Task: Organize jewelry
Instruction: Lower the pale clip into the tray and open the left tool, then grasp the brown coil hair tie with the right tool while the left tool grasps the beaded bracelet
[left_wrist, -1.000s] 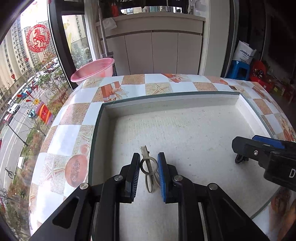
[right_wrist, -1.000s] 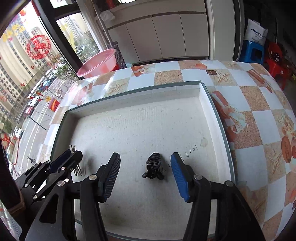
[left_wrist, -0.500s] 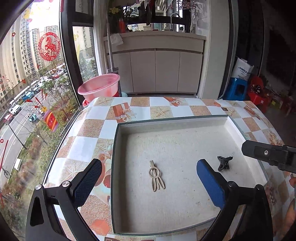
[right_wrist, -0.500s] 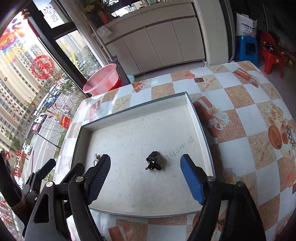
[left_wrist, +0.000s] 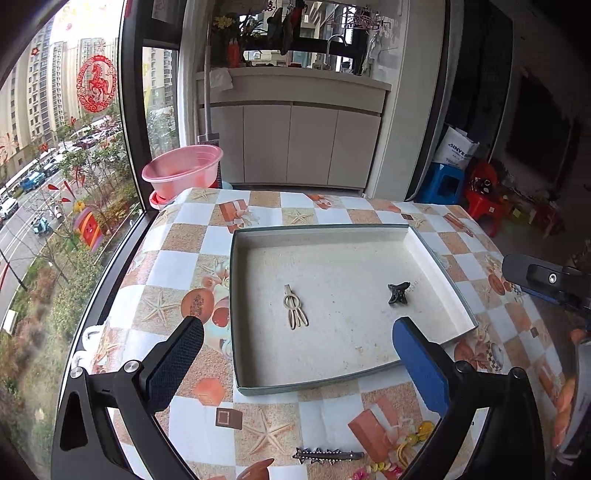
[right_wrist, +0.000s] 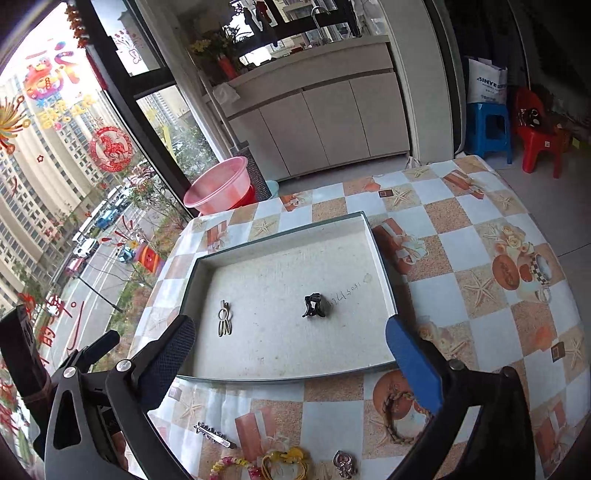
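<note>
A shallow white tray (left_wrist: 436, 266) (right_wrist: 380, 266) lies on the checkered table. In it lie a beige hair clip (left_wrist: 294, 312) (right_wrist: 224, 322) on the left and a small black claw clip (left_wrist: 398, 293) (right_wrist: 314, 305) on the right. My left gripper (left_wrist: 295, 365) is open and empty, held above the tray's near edge. My right gripper (right_wrist: 291, 365) is open and empty too, also above the near edge. Near the table's front edge lie a dark spiked barrette (left_wrist: 327, 455) (right_wrist: 214, 435), yellow and pink beaded pieces (left_wrist: 413, 443) (right_wrist: 280, 459) and a small pendant (right_wrist: 343, 461).
A pink basin (left_wrist: 183, 171) (right_wrist: 221, 186) stands beyond the table's far left corner by the window. White cabinets (left_wrist: 291, 147) line the back wall. A blue stool (right_wrist: 487, 129) and a red chair (right_wrist: 537, 136) stand at the right.
Both grippers opened wide, letting go of the beige clip and the black claw clip in the tray, and pulled up and back toward the table's front edge.
</note>
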